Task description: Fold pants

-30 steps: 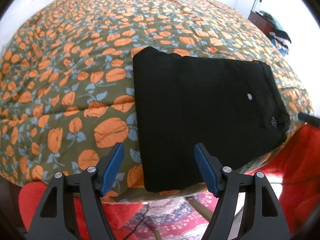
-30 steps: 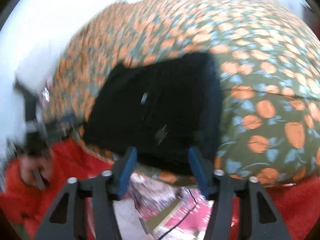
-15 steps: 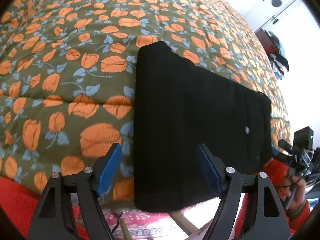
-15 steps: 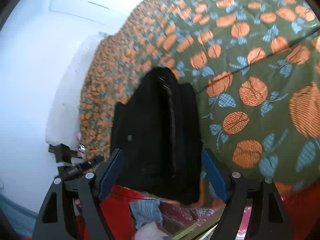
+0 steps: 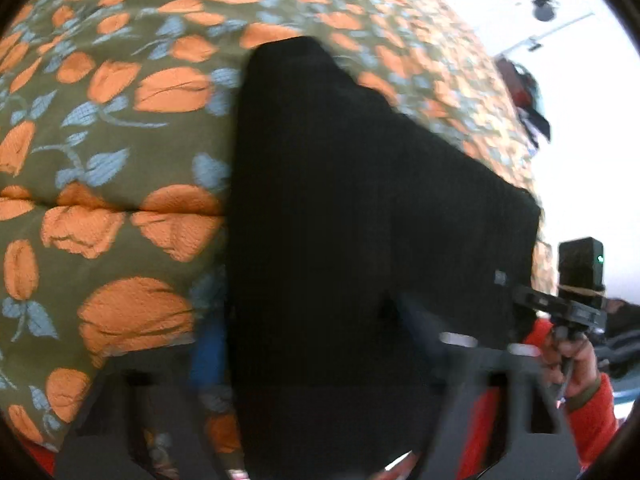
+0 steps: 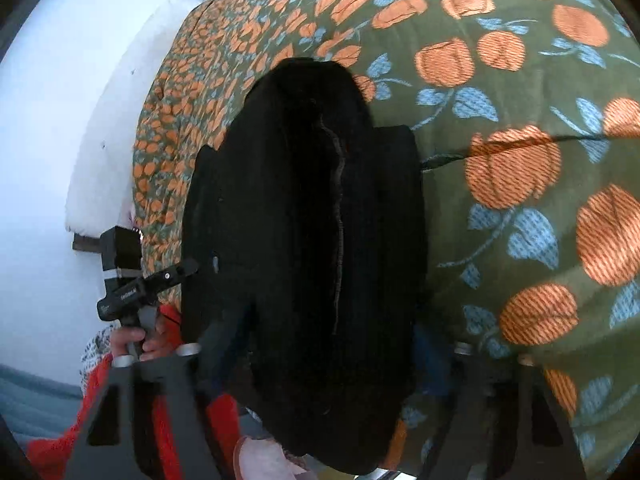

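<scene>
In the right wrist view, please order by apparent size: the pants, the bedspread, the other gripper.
1. Bedspread
2. Pants, near the camera, so possibly enlarged
3. Left gripper, clearly smallest

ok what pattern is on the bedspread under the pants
Olive green bedspread with orange flowers and blue leaves, sharpest in the right wrist view.

No readable text in either view

The left gripper [image 6: 188, 270], at nine o'clock in the right wrist view, carries small pale lettering on its black body, too tiny and blurred to make out; the black pants [image 6: 304, 240] show no legible label
</scene>
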Tool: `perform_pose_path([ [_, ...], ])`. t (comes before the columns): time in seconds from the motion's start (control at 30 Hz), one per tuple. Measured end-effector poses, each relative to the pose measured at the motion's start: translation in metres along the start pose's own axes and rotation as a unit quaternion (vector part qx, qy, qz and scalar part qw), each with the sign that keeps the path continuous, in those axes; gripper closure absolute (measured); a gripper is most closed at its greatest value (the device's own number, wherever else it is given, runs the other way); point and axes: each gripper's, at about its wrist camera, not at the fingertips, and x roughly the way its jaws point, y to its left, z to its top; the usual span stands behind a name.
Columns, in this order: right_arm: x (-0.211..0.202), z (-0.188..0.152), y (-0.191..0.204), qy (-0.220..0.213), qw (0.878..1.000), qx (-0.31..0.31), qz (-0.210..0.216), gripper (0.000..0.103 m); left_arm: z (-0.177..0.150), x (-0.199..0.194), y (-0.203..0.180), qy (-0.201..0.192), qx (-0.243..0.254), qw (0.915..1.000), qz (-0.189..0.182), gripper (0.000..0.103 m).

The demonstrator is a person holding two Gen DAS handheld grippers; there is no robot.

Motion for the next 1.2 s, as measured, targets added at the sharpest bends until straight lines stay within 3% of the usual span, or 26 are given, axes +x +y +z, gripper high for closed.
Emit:
perform_pose_path([
  [0.03, -0.003, -0.001, 0.005, -0.004, 1.0, -0.011, -0.007, 0.057, -0.002, -0.007, -0.006, -0.008, 0.01, 0.9999, 0.007, 0.065],
  [0.07, -0.007, -0.003, 0.015, -0.012, 0.999, -0.029, -0.011, 0.062, -0.002, -0.014, -0.013, -0.014, 0.019, 0.9997, 0.005, 0.078],
  [0.23, -0.032, -0.009, 0.062, -0.045, 0.994, -0.099, -0.025, 0.07, 0.004, -0.058, -0.049, -0.06, 0.053, 0.9967, -0.008, 0.081],
  [0.33, -0.048, 0.005, 0.092, -0.068, 0.989, -0.134, -0.018, 0.071, 0.035, -0.077, -0.072, -0.089, 0.082, 0.9926, 0.006, 0.081],
  [0.53, -0.065, 0.085, 0.119, -0.127, 0.978, -0.159, -0.04, 0.071, 0.108, -0.079, -0.103, -0.157, 0.132, 0.9765, 0.066, 0.08],
  [0.6, -0.063, 0.112, 0.112, -0.139, 0.977, -0.153, -0.055, 0.069, 0.119, -0.059, -0.106, -0.158, 0.148, 0.9715, 0.096, 0.077],
  [0.63, -0.056, 0.123, 0.108, -0.139, 0.977, -0.147, -0.067, 0.065, 0.123, -0.041, -0.105, -0.147, 0.154, 0.9699, 0.119, 0.07],
  [0.7, -0.038, 0.139, 0.091, -0.134, 0.975, -0.131, -0.119, 0.063, 0.122, -0.011, -0.096, -0.12, 0.155, 0.9677, 0.159, 0.067],
  [0.77, -0.016, 0.146, 0.062, -0.099, 0.975, -0.103, -0.173, 0.063, 0.113, 0.009, -0.086, -0.105, 0.151, 0.9605, 0.209, 0.066],
  [0.83, -0.002, 0.144, 0.031, -0.08, 0.97, -0.069, -0.217, 0.061, 0.099, 0.003, -0.077, -0.11, 0.136, 0.9671, 0.185, 0.059],
  [0.87, -0.004, 0.141, 0.021, -0.09, 0.973, -0.063, -0.202, 0.06, 0.092, -0.006, -0.074, -0.118, 0.13, 0.9702, 0.167, 0.052],
  [0.9, -0.007, 0.139, 0.017, -0.1, 0.974, -0.059, -0.194, 0.058, 0.087, -0.014, -0.074, -0.125, 0.128, 0.9698, 0.166, 0.046],
  [0.93, -0.009, 0.137, 0.017, -0.104, 0.974, -0.057, -0.194, 0.058, 0.081, -0.025, -0.077, -0.14, 0.131, 0.9665, 0.171, 0.034],
  [1.0, -0.015, 0.13, 0.025, -0.11, 0.97, -0.073, -0.206, 0.054, 0.067, -0.047, -0.086, -0.172, 0.142, 0.9575, 0.183, 0.022],
  [1.07, -0.025, 0.125, 0.04, -0.125, 0.961, -0.095, -0.228, 0.051, 0.048, -0.075, -0.099, -0.215, 0.167, 0.9416, 0.197, 0.008],
  [1.2, -0.062, 0.085, 0.093, -0.157, 0.941, -0.17, -0.247, 0.019, 0.022, -0.106, -0.124, -0.273, 0.2, 0.9095, 0.241, 0.002],
])
